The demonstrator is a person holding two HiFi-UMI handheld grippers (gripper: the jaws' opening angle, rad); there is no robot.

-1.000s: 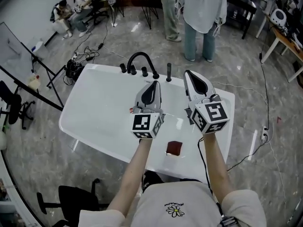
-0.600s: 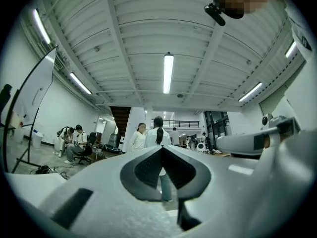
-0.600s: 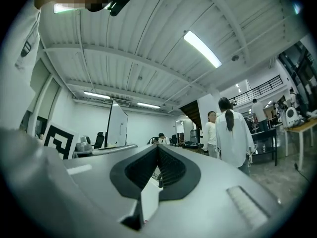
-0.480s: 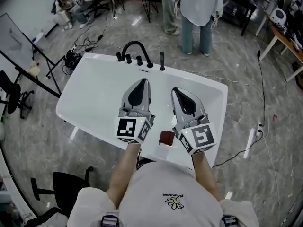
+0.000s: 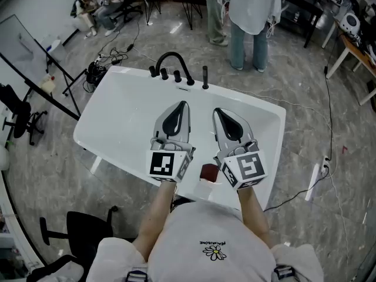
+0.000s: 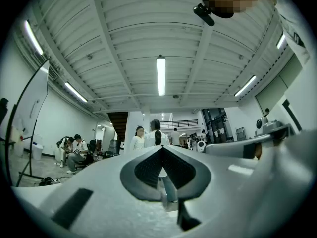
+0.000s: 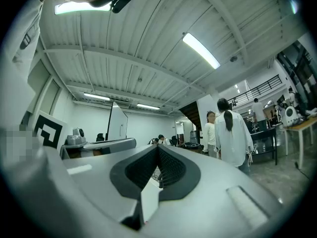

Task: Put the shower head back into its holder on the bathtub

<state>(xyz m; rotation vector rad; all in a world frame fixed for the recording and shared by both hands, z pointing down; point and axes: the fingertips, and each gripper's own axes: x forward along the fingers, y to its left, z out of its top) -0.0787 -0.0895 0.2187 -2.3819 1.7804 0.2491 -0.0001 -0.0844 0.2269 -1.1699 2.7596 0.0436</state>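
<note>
The white bathtub [image 5: 117, 116] fills the middle of the head view. On its far rim stand a curved black faucet [image 5: 173, 60], a few black knobs [image 5: 164, 74] and a slim black shower head [image 5: 204, 77], upright at the right end of the row. My left gripper [image 5: 181, 106] and right gripper [image 5: 218, 112] hover side by side over the tub's near half, both shut and empty, well short of the shower head. In the left gripper view the left gripper [image 6: 162, 151] aims slightly upward at the ceiling and distant people. So does the right gripper [image 7: 157, 150] in the right gripper view.
A dark red block [image 5: 210, 172] lies on the tub's near rim between my hands. Two people [image 5: 249, 16] stand beyond the far rim. Others sit at top left [image 5: 97, 7]. Cables [image 5: 108, 60] and a stand's legs [image 5: 47, 96] lie left of the tub. A black chair [image 5: 70, 234] is at bottom left.
Both grippers drew back from the far fittings toward the tub's near rim and have since held still. Both stayed shut.
</note>
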